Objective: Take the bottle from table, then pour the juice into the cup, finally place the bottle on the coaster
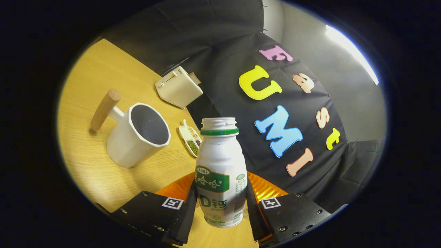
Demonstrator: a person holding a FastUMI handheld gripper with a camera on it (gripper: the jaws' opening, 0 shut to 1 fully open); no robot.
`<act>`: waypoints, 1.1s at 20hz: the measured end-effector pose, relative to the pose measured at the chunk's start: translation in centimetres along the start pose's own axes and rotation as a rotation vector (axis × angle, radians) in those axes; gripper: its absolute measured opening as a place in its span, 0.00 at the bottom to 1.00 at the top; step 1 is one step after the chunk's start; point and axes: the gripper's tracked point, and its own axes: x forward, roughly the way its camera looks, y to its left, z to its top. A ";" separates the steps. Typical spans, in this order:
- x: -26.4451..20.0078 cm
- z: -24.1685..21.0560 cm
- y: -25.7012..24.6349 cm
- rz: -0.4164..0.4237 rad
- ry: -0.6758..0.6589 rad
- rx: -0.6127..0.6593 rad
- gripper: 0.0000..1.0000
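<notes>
Bottle (220, 172) stands between the fingers (186, 213), over the coaster (263, 189); cup (137, 137) ahead-left; toaster (179, 88) beyond.

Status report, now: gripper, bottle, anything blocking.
Hand-held gripper shut on bottle, uncapped, upright. Orange coaster right behind it. White cup beyond the fingers, apart. Nothing blocking.

Wooden table (103, 69), black cloth wall (220, 44), ceiling light strip (351, 48)
</notes>
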 end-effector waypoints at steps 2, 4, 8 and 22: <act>0.0 0.2 0.1 -0.008 -0.001 -0.034 0.67; 0.0 0.2 0.5 -0.014 0.001 -0.064 0.67; 0.0 0.2 0.7 -0.017 0.007 -0.104 0.67; 0.9 -0.2 1.1 -0.008 0.035 -0.236 0.67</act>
